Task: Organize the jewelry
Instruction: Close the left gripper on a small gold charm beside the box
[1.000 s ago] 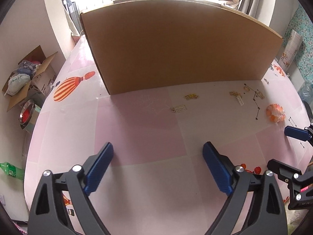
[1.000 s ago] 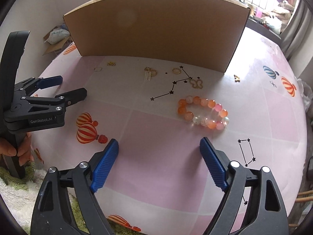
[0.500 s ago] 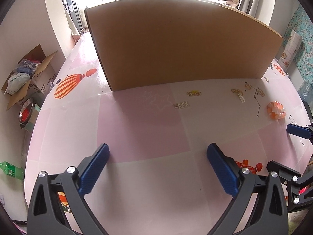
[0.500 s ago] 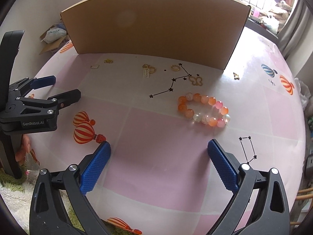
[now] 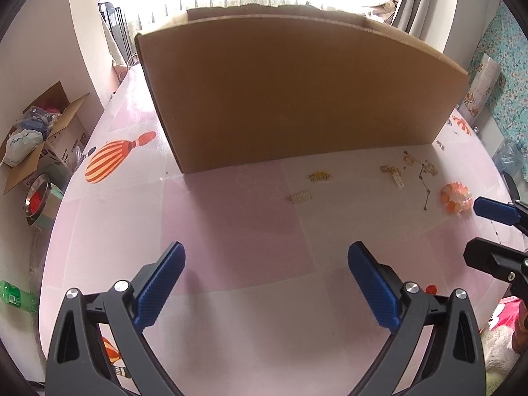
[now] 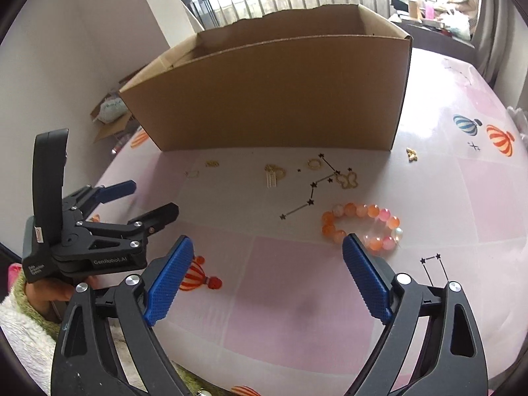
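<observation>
No jewelry is judged sorted yet. The beaded bracelet point(image 6: 362, 227) and small gold pieces point(image 6: 275, 174) are seen loose on the counter point(image 6: 297, 297), in front of the cardboard box point(image 6: 274, 99) (its interior mostly hidden). Left gripper point(image 5: 265, 283) and right gripper point(image 6: 268, 277): fingers wide, having just closed slightly, nothing held between them.

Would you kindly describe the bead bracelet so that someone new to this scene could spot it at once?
Start at the big cardboard box standing on the pink table. In front of its right end, nearer than the scatter of small gold pieces, lies the bracelet, close to the right gripper. It alone is a ring of round orange, pink and pale beads; its neighbours are tiny, flat and gold.
</observation>
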The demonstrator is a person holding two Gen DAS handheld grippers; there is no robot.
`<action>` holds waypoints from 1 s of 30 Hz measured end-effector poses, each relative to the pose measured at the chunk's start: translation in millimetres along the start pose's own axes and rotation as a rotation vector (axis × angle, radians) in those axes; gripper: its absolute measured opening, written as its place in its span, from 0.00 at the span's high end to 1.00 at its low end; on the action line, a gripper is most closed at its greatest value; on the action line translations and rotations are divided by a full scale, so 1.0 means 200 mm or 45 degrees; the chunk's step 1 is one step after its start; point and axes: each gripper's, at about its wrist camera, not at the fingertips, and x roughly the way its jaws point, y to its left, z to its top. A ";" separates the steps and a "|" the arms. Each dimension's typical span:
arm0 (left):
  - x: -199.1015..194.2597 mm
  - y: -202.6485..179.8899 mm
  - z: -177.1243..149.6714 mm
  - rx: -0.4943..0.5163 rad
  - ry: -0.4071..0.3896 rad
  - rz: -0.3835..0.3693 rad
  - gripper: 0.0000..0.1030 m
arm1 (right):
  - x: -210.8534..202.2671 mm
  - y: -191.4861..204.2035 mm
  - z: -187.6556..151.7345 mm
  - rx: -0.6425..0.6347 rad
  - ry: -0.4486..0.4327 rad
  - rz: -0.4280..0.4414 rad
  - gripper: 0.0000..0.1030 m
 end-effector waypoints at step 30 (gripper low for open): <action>0.17 -0.11 0.26 0.087 0.059 0.035 0.87 | 0.02 -0.03 0.11 0.006 -0.076 0.069 0.40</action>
